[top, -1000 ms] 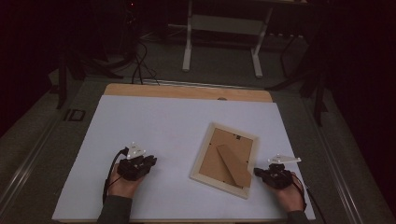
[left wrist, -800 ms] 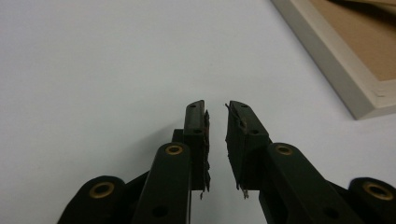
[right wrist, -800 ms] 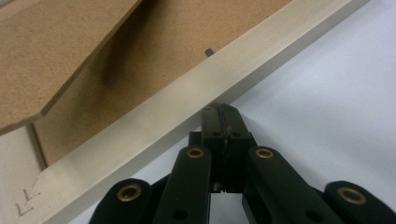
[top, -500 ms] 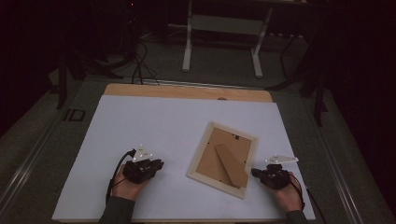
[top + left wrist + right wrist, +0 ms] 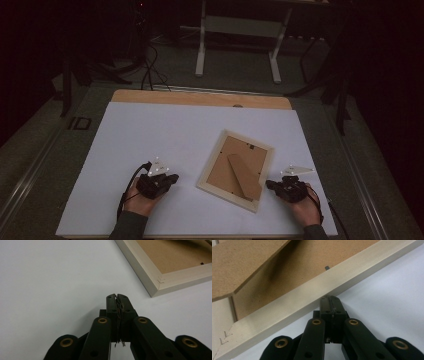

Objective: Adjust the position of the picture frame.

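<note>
- The counter (image 5: 150, 135), under a white sheet with a wooden strip bare at its far edge, looks the same as a second ago.
- The frame (image 5: 236, 169) lies face down on the right half of the counter, turned askew; it lies where it did a second ago. In the left gripper view one corner (image 5: 160, 280) shows up close.
- Its rim is pale, unpainted wood with mitred corners; inside sits a brown board back with a small dark hanger near the far end.
- A brown stand (image 5: 244, 176) lies flat along the back, running toward the near right corner.
- The left gripper (image 5: 172, 178) rests on the sheet to the left of the frame, apart from it. It has shifted a little toward the near edge since a second ago. Its jaws have just been closing and now meet, with nothing between them.
- The right gripper (image 5: 269, 185) sits at the frame's near right corner, slightly nearer to it than before. In the right gripper view its tips (image 5: 329, 300) reach the pale rim; the jaws are pressed together and hold nothing.
</note>
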